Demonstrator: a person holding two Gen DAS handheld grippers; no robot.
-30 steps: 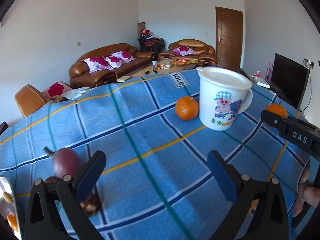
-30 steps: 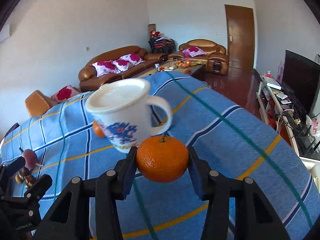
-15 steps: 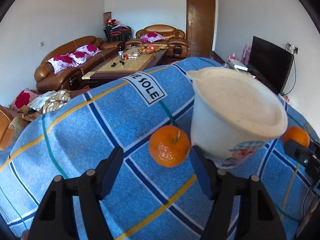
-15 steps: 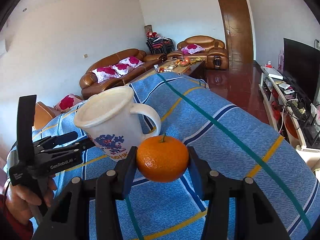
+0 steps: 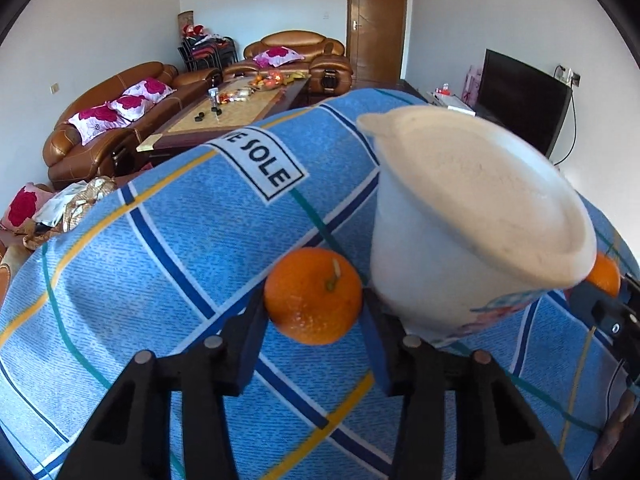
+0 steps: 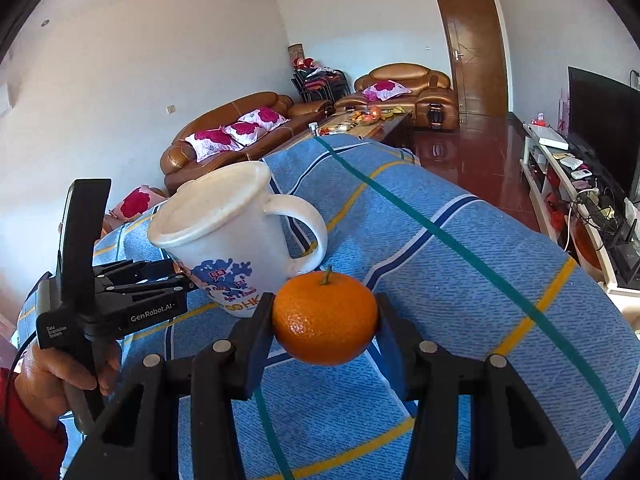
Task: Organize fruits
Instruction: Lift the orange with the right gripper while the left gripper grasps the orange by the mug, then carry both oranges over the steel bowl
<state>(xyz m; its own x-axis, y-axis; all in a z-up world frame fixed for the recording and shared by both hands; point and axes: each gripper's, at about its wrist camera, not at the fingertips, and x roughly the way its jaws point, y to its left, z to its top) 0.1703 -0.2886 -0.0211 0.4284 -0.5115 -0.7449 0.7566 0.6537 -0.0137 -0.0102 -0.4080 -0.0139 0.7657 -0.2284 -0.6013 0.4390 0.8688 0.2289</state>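
Note:
An orange (image 5: 312, 300) with a small stem lies on the blue checked tablecloth (image 5: 160, 248), right beside a white cartoon mug (image 5: 460, 232) capped with a white lid. My left gripper (image 5: 313, 312) is closing around this orange, and both pads touch its sides. My right gripper (image 6: 325, 322) is shut on a second orange (image 6: 325, 316) and holds it above the cloth, just right of the mug (image 6: 232, 240). In the right wrist view, the left gripper (image 6: 176, 274) reaches behind the mug, held by a hand (image 6: 48, 376). The second orange (image 5: 606, 276) peeks out past the mug.
The cloth carries a white label (image 5: 264, 168) near its far edge, where the table drops off. Beyond stand brown sofas (image 5: 108, 128), a coffee table (image 5: 236, 108) with items and a TV (image 6: 604, 128) on a low stand at the right.
My left gripper swept right from the passion fruit side to the orange by the mug, and its jaws narrowed from wide apart onto it. The right gripper kept still with its orange.

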